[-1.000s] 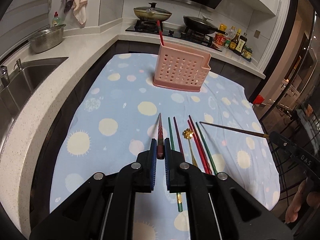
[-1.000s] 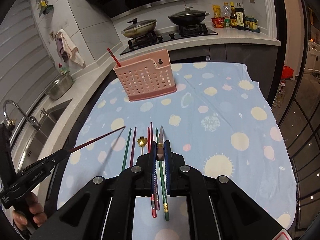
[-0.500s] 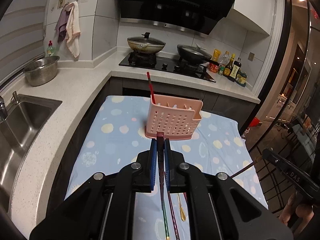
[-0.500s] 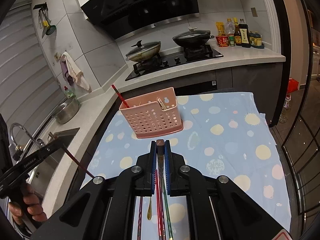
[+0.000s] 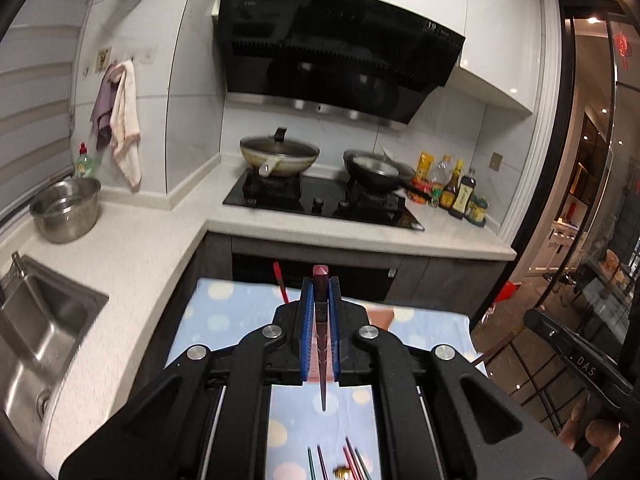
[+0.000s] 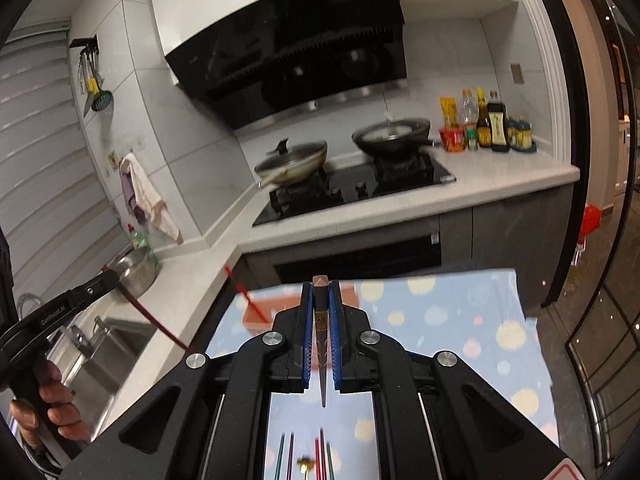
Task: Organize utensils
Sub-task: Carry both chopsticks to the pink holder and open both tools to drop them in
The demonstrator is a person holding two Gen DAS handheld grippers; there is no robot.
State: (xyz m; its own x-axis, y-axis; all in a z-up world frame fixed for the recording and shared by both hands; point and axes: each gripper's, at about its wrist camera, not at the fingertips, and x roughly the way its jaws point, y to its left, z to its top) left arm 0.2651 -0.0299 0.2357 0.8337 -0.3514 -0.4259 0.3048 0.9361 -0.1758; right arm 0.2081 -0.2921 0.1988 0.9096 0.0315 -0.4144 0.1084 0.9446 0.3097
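Both tools (image 5: 320,320) higher, chopsticks (image 5: 321,312) clamped

The left gripper (image 5: 320,292) fills the lower centre of its own view, jaws pinched together, blue pads (image 5: 306,332) nearly meeting. The right gripper (image 6: 320,292) sits the same way in its view, clamped tight. At the lower left of the right view a hand (image 6: 44,412) wraps a black handle; at the lower right of the left view, fingers (image 5: 588,436) grip the other handle.
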